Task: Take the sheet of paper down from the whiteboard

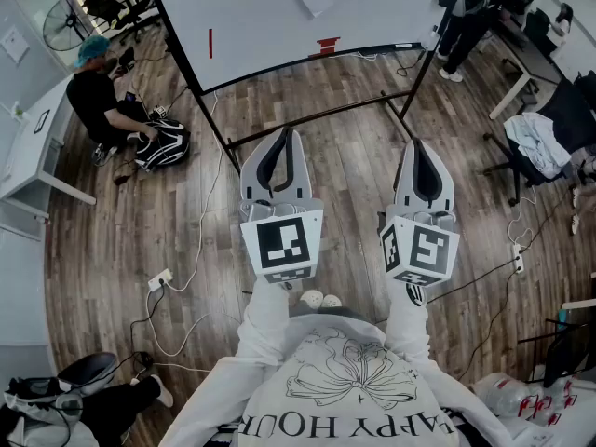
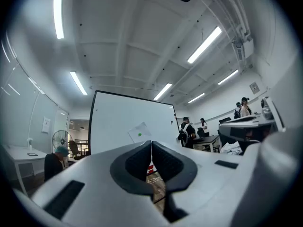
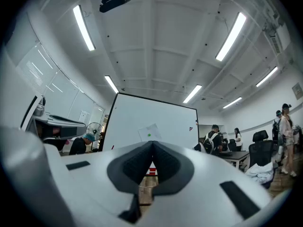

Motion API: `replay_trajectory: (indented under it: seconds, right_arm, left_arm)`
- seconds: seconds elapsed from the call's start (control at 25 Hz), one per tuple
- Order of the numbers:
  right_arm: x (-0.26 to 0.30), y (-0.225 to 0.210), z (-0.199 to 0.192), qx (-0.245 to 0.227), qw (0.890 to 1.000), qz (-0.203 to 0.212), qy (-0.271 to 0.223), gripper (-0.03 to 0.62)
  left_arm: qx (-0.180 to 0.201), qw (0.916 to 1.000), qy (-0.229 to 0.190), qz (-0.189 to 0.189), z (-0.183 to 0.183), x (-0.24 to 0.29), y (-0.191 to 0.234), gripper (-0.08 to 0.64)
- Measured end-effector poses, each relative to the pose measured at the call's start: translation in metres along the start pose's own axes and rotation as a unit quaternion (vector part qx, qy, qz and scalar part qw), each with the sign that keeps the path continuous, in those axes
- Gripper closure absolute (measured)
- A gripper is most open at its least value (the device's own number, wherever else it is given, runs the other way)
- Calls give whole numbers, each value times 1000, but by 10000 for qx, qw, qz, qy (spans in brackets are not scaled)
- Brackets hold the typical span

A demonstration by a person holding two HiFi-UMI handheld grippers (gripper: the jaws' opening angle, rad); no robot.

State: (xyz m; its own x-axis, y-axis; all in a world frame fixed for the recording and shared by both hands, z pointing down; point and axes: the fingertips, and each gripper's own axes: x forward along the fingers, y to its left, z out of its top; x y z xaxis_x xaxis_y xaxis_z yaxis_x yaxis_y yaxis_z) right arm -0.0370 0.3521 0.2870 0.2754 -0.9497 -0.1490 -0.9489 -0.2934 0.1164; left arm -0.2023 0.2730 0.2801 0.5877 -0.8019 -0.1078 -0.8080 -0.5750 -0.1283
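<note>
Standing upright on a black-framed stand, the whiteboard (image 1: 270, 17) fills the head view from 11 to 1 o'clock, with bare wooden floor (image 1: 345, 156) between its base and both tools. The left gripper (image 1: 286, 136) and right gripper (image 1: 417, 143) are held side by side, roughly level and aimed at the board, both well apart from it. Each gripper view shows its jaws clenched tip to tip with nothing between them: the left gripper (image 2: 151, 143) and the right gripper (image 3: 152, 143) are both empty. The sheet of paper (image 2: 140, 132) hangs on the upper middle of the board face, skewed so that one corner points up, and is pinned by a small green magnet (image 2: 139, 135). From the left jaws the sheet lies at about 11 o'clock. From the right jaws the sheet of paper (image 3: 150, 133) lies almost exactly at 12 o'clock, directly above the tips. In the head view it sits at the top edge, closer to the left gripper's line than the right's. Neither tool is clearly nearer. Removal appears not yet begun; the coming move likely requires advancing forward and upward, then releasing one set of jaws.
</note>
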Motion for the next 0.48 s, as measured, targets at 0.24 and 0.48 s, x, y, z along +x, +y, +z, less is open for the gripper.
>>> replay_trajectory:
  seconds: [0.24, 0.48]
  right_arm:
    - [6, -9, -2, 23, 10000, 19, 28, 591]
    - [10, -18, -6, 101, 9998, 157, 19, 591]
  left_arm:
    - [20, 10000, 31, 9, 1, 8, -7, 554]
    - [43, 9999, 57, 77, 1, 14, -15, 554]
